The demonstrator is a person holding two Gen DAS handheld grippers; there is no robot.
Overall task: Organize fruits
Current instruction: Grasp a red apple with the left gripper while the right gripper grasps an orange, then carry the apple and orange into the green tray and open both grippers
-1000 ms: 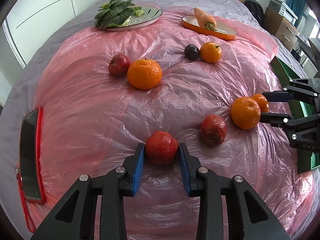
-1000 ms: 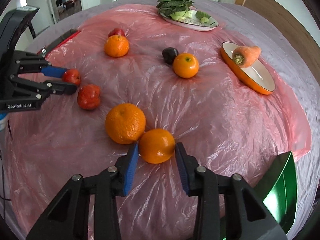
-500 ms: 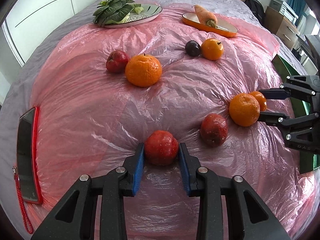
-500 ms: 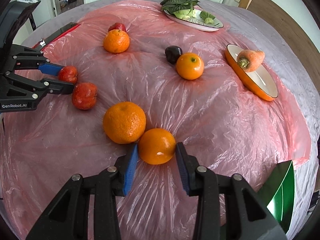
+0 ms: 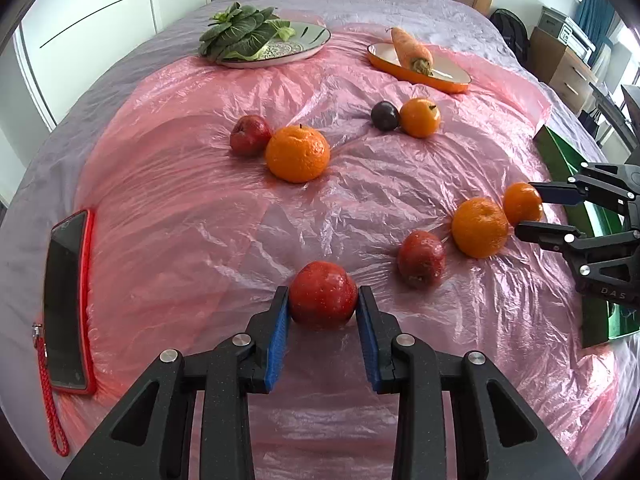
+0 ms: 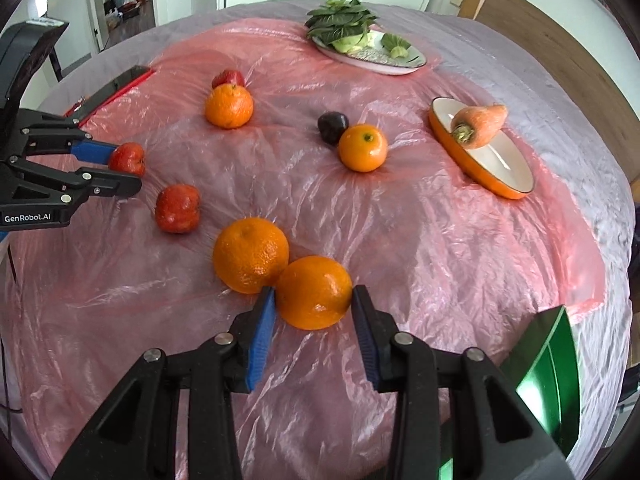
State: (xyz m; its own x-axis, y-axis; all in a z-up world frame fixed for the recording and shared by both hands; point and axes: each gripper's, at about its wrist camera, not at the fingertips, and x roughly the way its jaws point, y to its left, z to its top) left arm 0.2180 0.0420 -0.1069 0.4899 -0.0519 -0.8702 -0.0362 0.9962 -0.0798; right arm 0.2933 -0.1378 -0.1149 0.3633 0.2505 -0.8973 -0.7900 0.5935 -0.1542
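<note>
— How are my two grippers set?
— My left gripper (image 5: 323, 307) tilts steeply down, its jaws closed on a red apple (image 5: 323, 295), both blue pads pressing its sides.
— And my right?
— My right gripper (image 6: 313, 305) tilts down as steeply, jaws clamped on an orange (image 6: 314, 292), pads tight against both its sides.

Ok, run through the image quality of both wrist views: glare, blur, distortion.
Left wrist view: sharp, heavy fisheye bulge with dark corners; daylight glints on the pink plastic sheet, and wet-looking highlights on the red apple in the left claw. Right wrist view: the same bulge; bright reflection on the green tray, slight softness at the carrot, and the orange in the right claw is crisp.
</note>
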